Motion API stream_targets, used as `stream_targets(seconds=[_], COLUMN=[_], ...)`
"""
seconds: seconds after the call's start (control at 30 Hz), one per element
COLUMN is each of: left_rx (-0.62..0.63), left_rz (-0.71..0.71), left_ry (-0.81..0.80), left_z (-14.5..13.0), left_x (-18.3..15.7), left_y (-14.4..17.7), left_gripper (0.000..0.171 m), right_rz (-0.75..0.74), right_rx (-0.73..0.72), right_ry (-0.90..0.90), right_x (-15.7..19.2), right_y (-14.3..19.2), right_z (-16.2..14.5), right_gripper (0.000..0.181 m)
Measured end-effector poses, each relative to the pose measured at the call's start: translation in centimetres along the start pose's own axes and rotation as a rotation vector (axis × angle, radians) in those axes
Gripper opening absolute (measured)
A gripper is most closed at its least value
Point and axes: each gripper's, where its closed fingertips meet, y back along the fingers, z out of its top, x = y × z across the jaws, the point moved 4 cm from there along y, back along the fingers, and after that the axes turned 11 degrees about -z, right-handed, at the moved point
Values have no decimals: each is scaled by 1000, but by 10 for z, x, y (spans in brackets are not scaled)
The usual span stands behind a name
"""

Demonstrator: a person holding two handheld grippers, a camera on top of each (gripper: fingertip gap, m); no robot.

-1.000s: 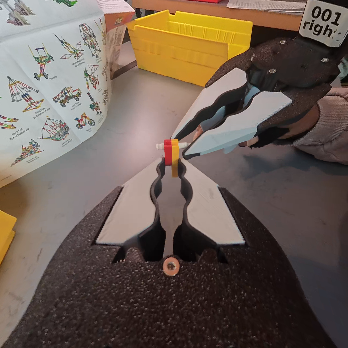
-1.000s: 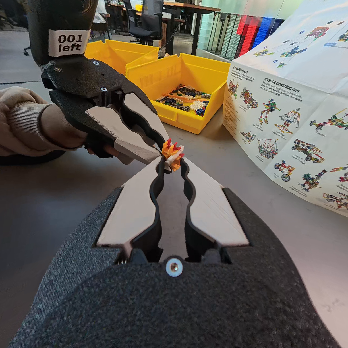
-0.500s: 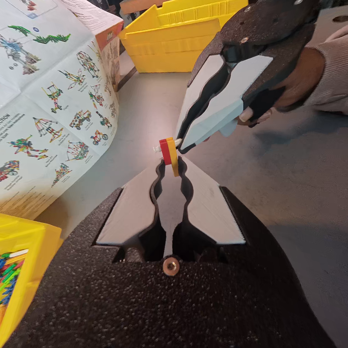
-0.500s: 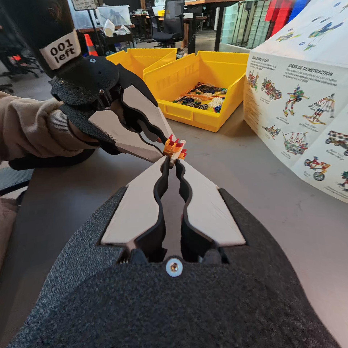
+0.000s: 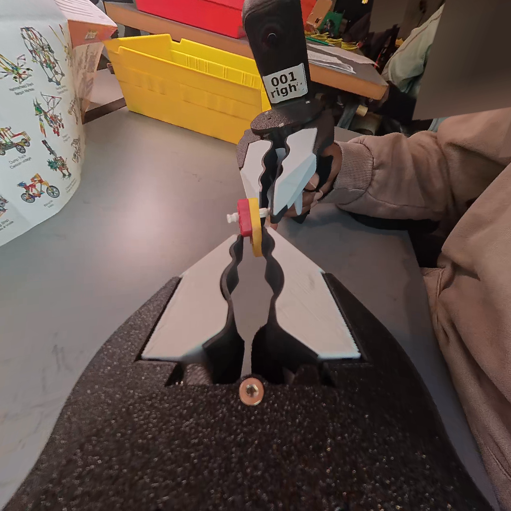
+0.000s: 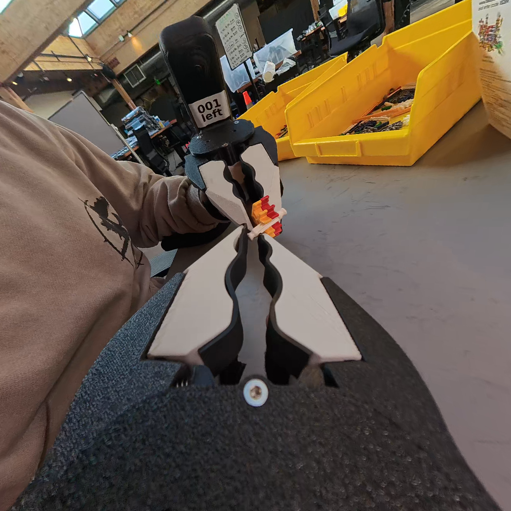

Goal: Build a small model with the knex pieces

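Note:
My left gripper (image 5: 253, 235) is shut on a small stack of two flat toy connectors, a red one (image 5: 244, 218) and a yellow one (image 5: 256, 243), held above the grey table (image 5: 138, 193). A short white rod (image 5: 231, 217) runs through both connectors. My right gripper (image 6: 251, 234) is shut on one end of that white rod (image 6: 255, 231), tip to tip with the left gripper. In the right wrist view the connectors (image 6: 266, 214) show toothed edges. The right gripper (image 5: 269, 217) comes down from above in the left wrist view. The left gripper (image 6: 260, 215) does the same in the right wrist view.
Two yellow bins (image 6: 387, 149) (image 6: 276, 110) with loose toy parts stand behind, and one bin (image 5: 193, 91) shows in the left wrist view. A printed sheet of toy models (image 5: 33, 124) stands at the left. The person's tan sleeves (image 5: 414, 171) (image 6: 69, 221) are close by. My left and right fingertips are right by each other.
Both grippers have swung toward the person's body, still joined at the rod and connectors. Each now appears more upright in the other's view. Neither grip has changed.

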Motion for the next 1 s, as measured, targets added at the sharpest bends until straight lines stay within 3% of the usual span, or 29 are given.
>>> stream_targets(seconds=[0.43,0.5,0.57,0.67,0.83,0.9,1.0], left_rx=[-56,-119,-9,-40,-37,-46,-104], left_rz=[-13,-105,-34,-85,5,11,-62], left_ry=[20,20,-74,42,93,125,192], left_z=[5,17,6,5,-5,-9,-6], left_x=[5,-9,-9,1,16,19,18], left_y=[2,5,-3,2,6,5,4], left_gripper=[12,0,0,0,0,22,29], right_rz=[22,-79,-104,-189,-308,-321,-324], right_rx=[25,10,17,23,62,49,26], right_ry=[-26,-55,35,37,118,142,247], right_x=[-6,-24,-17,-25,-33,-31,-21], right_y=[2,10,12,12,13,11,9], right_z=[-2,-1,0,0,-3,-2,0], right_gripper=[2,1,1,1,2,2,2])
